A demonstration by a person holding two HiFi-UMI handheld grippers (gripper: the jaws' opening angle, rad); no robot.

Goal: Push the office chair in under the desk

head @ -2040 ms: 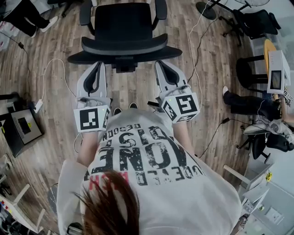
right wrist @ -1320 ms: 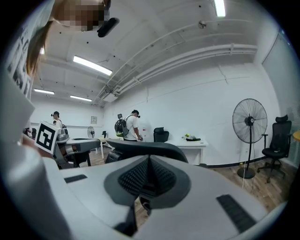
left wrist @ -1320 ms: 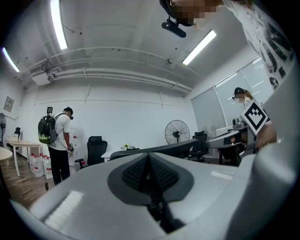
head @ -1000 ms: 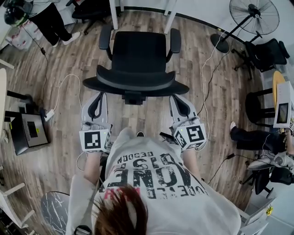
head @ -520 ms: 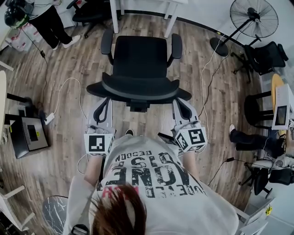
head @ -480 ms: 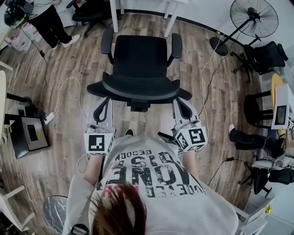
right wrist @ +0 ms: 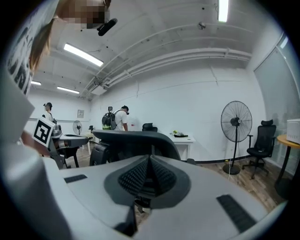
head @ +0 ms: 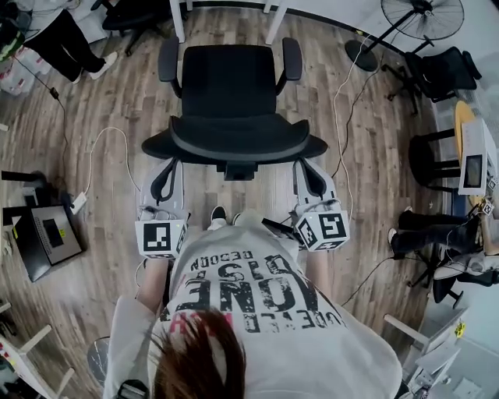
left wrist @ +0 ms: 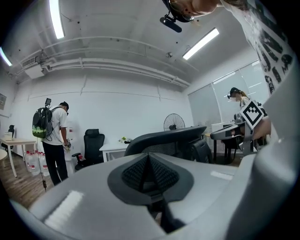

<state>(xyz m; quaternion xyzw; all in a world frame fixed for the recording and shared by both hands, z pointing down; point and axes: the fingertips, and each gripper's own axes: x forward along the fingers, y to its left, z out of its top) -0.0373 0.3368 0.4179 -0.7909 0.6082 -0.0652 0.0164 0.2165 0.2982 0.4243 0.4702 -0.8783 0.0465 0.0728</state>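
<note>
Standing with its back to the person, the office chair (head: 230, 86) faces the white desk (head: 178, 22), of which only two legs and a sliver of top show at the upper edge of the head view. The seat's front edge lies near the gap between those legs, but the seat, armrests and backrest (head: 234, 144) are all out in the open. By that reading the push is at most in its opening stretch, and nearly the whole travel under the desk is left.

The chair is black, with a flat padded seat, short curved armrests and a wide, bowed backrest edged by a grey band. From the left gripper view the backrest looks like mesh stretched inside a smooth plastic frame.

The left gripper (head: 171, 165) and the right gripper (head: 304, 165) sit just behind the backrest's two outer ends, one on each side of the central spine. Whether their tips actually press on it cannot be told. Both have their jaws pressed together on nothing, the black ribbed pads (left wrist: 161, 176) meeting in a ridge within pale grey shells.

Around the chair runs a wood-plank floor (head: 109, 101) crossed by a white cable (head: 101, 136), with a pedestal fan (head: 421, 15) well off to the right.
</note>
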